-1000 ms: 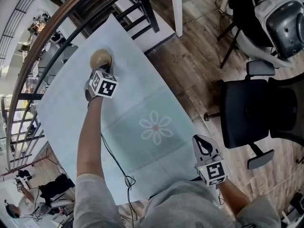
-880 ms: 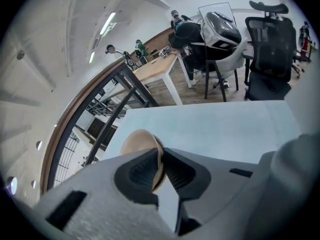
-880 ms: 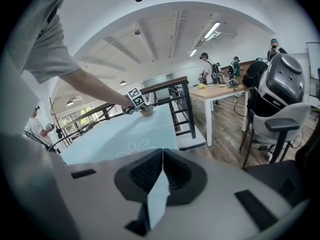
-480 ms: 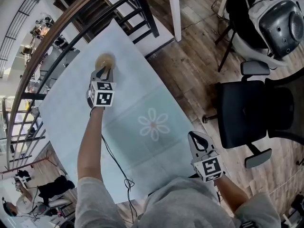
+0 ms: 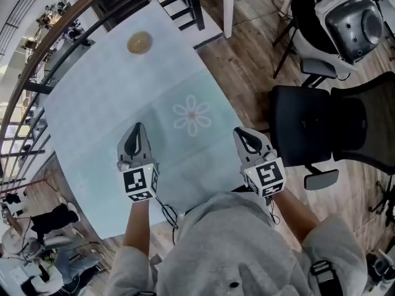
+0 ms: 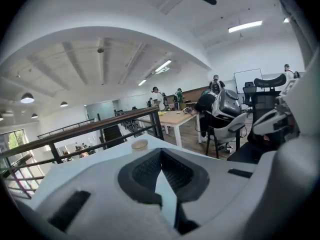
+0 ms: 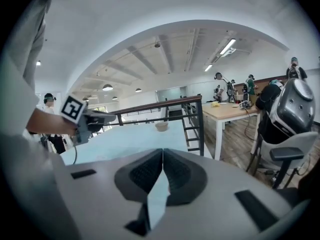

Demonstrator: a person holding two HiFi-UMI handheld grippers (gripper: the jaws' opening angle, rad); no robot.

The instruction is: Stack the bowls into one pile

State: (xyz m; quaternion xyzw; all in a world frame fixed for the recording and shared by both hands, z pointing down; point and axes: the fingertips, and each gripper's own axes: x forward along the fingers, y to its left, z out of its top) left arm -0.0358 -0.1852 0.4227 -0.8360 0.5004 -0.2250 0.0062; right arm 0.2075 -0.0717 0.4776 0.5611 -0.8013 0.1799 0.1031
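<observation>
A: Where was the pile?
B: The tan, round stack of bowls (image 5: 139,42) sat at the far corner of the pale blue bench (image 5: 92,103), well apart from you.
A: My claws?
B: Your left claw (image 5: 137,129) had just been closing and was pressed together on nothing. Your right claw (image 5: 241,133) was pressed together too, empty. Stacking looked finished, so next you probably needed only a check.

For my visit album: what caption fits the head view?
Tan bowl at the far end of the table; left claw, just closed, and right claw hover shut, empty, near the person.
</observation>
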